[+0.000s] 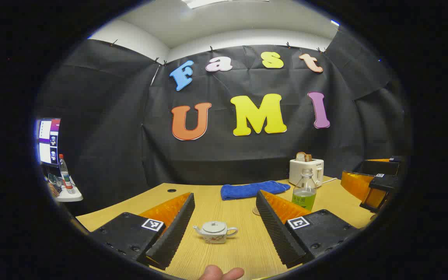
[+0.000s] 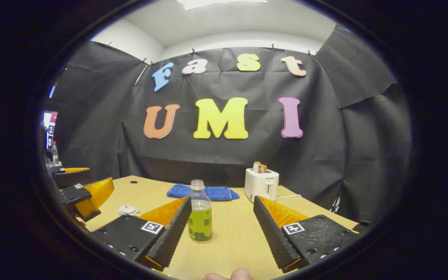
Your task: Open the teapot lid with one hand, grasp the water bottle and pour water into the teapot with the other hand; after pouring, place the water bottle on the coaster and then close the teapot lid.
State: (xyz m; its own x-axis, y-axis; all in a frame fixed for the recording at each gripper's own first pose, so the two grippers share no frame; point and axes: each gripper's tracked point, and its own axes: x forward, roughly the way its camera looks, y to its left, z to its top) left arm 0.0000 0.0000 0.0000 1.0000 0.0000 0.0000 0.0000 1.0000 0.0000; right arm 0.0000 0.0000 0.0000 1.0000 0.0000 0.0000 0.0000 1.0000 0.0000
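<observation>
On the table, your water bottle stands upright ahead of the right gripper — jaws open, empty. The lidded teapot sits dead ahead between your left gripper's open jaws — lid first.

Even, bright overhead light from a white ceiling panel, seen at the top of both views. Soft, faint shadows on the pale wooden bench. Strong fisheye bending toward the edges. Focus mostly sharp; glowing monitor at far left overexposed, slightly smeared.
</observation>
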